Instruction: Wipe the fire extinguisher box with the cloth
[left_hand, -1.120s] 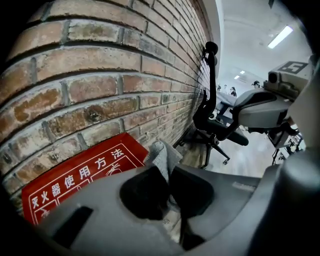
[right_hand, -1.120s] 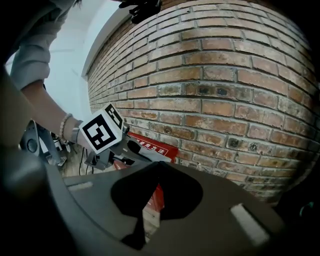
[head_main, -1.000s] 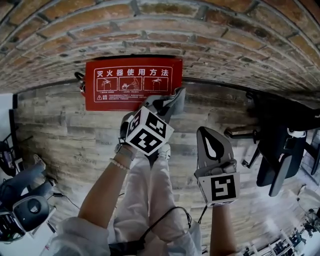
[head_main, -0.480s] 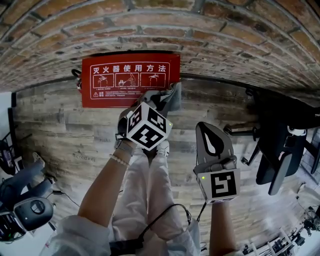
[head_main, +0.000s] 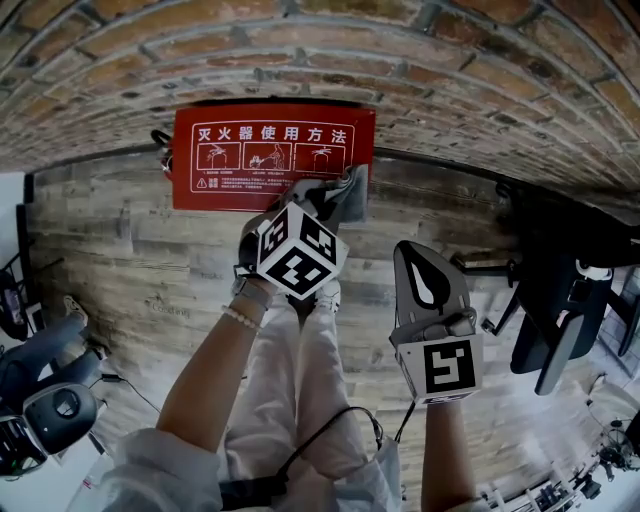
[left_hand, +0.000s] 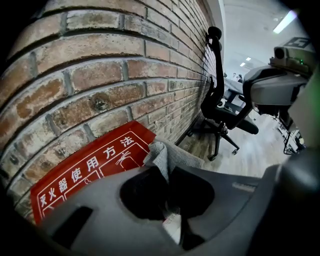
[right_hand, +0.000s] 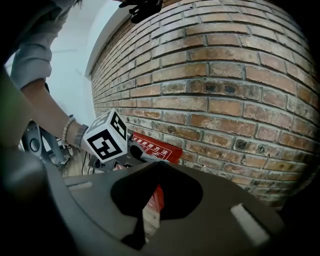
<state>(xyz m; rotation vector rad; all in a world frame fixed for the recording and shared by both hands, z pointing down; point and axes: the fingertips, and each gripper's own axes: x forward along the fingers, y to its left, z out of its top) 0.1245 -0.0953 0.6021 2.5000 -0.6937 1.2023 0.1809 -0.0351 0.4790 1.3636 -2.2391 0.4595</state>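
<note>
— What of the box, and what was in it?

— It was red, lay shut on the floor and stood hard against the brick wall. Its face bore white print and three small drawings. Nothing inside it could be seen.

— And the cloth?

— Grey, and bunched up. The left hand-held gripper had its jaws clamped on it. A fold stuck out past the tips, at the right end of the box. Whether it pressed on the red face I could not tell.

— Did that gripper's own view agree?

— It did. The cloth sat pinched between the two jaws, just to the right of the red face, with the wall above.

— The other one?

— The right hand-held gripper hung nearer the person, to the right and apart from the box, over bare floor. Its jaws were closed together with nothing between them. Past its tips one saw the box at the foot of the wall, with the left one's marker cube in front of it.

— Anything round about?

— A black chair stood by the wall to the right, well apart from the box. The person's pale trouser legs ran down between the two arms. Nothing lay between the cloth and the box.
</note>
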